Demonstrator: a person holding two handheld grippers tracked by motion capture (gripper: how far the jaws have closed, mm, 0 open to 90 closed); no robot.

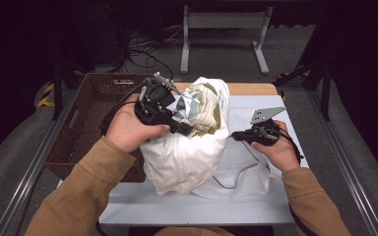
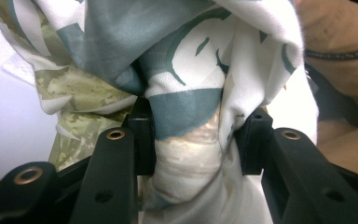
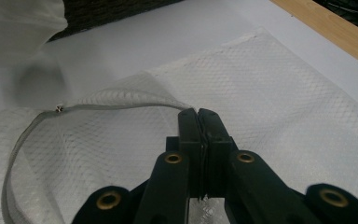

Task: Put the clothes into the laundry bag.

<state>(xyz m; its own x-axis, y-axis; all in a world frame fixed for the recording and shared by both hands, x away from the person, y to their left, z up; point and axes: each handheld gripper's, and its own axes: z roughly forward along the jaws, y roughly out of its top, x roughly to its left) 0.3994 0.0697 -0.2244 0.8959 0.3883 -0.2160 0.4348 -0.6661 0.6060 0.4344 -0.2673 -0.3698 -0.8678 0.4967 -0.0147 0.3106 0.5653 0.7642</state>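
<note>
Nearest, at the front edge of the table [image 1: 128, 206]: two forearms in tan sleeves [image 1: 78, 196], one from each side. Just behind them, on the white table top, a white mesh bag [image 1: 241, 177], lying flat, its zipper edge [image 3: 121, 106] lifted and curved open. Right gripper [image 1: 237, 134] at the right of the bag, jaws pressed together on the mesh at the zipper edge, so holding the bag mouth; in the right gripper view the two black pads meet with no gap around the thin mesh.

Left of the bag and partly over it, a bundled garment [image 1: 197, 132], white with green and grey-blue print, raised above the table. Left gripper [image 1: 182, 129] clamped on a thick fold of this garment [image 2: 186, 121], jaws at a middle width, cloth bulging between both pads.

Farther left of the garment, a brown woven basket [image 1: 88, 123], at the table's left edge. Behind all, the wooden back edge [image 1: 251, 88] of the table, then a dark floor with cables and a grey metal frame [image 1: 224, 29].
</note>
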